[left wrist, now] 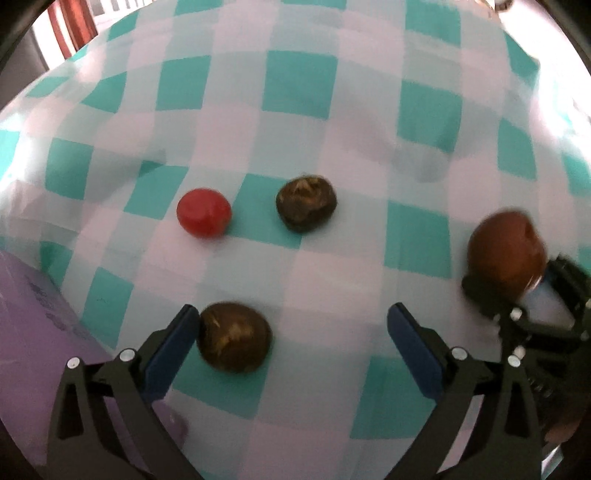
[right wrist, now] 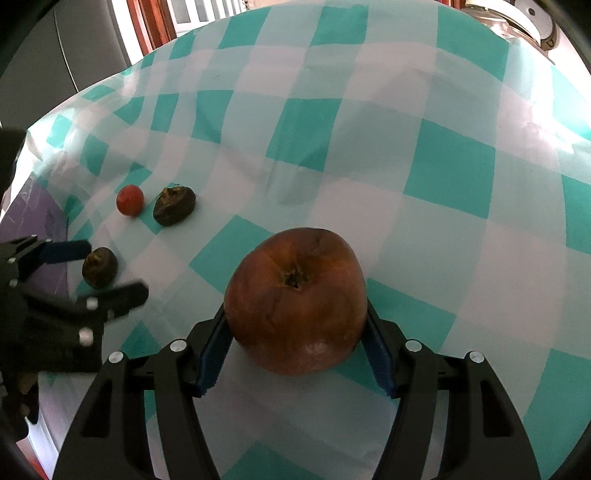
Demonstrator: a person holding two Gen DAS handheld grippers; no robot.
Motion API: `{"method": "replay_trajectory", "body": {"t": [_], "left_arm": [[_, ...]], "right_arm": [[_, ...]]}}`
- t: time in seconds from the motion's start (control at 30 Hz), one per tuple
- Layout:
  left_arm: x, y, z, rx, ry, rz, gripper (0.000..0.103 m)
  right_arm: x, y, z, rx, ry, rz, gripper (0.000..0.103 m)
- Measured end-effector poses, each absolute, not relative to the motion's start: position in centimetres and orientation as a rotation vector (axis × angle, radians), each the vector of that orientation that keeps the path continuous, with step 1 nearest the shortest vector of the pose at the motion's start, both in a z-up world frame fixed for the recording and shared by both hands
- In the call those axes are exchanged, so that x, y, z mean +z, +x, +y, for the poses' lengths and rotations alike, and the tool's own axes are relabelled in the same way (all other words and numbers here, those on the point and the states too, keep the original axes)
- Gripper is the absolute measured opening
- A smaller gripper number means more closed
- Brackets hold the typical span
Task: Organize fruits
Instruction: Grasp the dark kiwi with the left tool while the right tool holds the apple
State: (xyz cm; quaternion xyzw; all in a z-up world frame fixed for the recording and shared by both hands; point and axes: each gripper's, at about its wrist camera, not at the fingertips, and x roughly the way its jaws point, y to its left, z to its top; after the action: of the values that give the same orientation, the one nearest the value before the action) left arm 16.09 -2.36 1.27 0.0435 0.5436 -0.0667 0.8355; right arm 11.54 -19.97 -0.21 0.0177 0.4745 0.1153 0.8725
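A large brown-red fruit (right wrist: 295,301) sits between the blue pads of my right gripper (right wrist: 295,350), which is shut on it; it also shows in the left wrist view (left wrist: 506,251). My left gripper (left wrist: 295,332) is open, with a dark wrinkled fruit (left wrist: 234,336) between its fingers, touching the left pad (left wrist: 173,347). In the right wrist view this fruit (right wrist: 99,266) lies between the left gripper's fingers (right wrist: 66,251). A second dark fruit (left wrist: 306,203) (right wrist: 173,205) and a small red fruit (left wrist: 204,212) (right wrist: 130,199) lie farther off on the cloth.
A teal and white checked cloth (left wrist: 295,110) (right wrist: 443,166) covers the table. A purple sheet or bag (left wrist: 33,321) (right wrist: 40,218) lies at the left edge. A round white and metal object (right wrist: 532,18) stands at the far right corner.
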Motion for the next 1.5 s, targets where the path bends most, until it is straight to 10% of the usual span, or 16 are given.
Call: {"method": "replay_trajectory", "body": {"t": [0.47,0.57,0.7,0.87,0.97,1.07,1.27,1.5], "left_arm": [[-0.2,16.6,-1.6,-0.09,0.162,1.165,0.1],[-0.4,15.9,-1.1,-0.095,0.08,1.154,0.087],[0.3,14.0,-1.3,-0.131,0.039,1.111,0.042],[0.2,13.7,-0.9,-0.164,0.005,1.095,0.044],[0.6,13.1,1.6,-0.153,0.024,1.103,0.074],[1.5,11.7,1.4,-0.146,0.053,1.098,0.078],[1.7,11.0,1.5,-0.154,0.106,1.101,0.078],[2.1,10.9,0.5,-0.186,0.136,1.088,0.043]], "right_arm": [[-0.2,11.5,-19.5,0.237,0.01,0.984,0.064],[-0.3,11.3,-19.3,0.24,-0.005,0.981,0.065],[-0.4,11.1,-19.4,0.232,-0.002,0.976,0.065],[-0.5,10.9,-19.0,0.224,-0.017,0.967,0.068],[-0.5,10.8,-19.0,0.225,-0.026,0.969,0.071],[-0.5,11.1,-18.7,0.221,-0.042,0.974,0.072],[-0.3,12.2,-18.6,0.199,-0.077,0.961,0.073],[-0.6,12.3,-18.3,0.215,-0.111,0.934,0.062]]}}
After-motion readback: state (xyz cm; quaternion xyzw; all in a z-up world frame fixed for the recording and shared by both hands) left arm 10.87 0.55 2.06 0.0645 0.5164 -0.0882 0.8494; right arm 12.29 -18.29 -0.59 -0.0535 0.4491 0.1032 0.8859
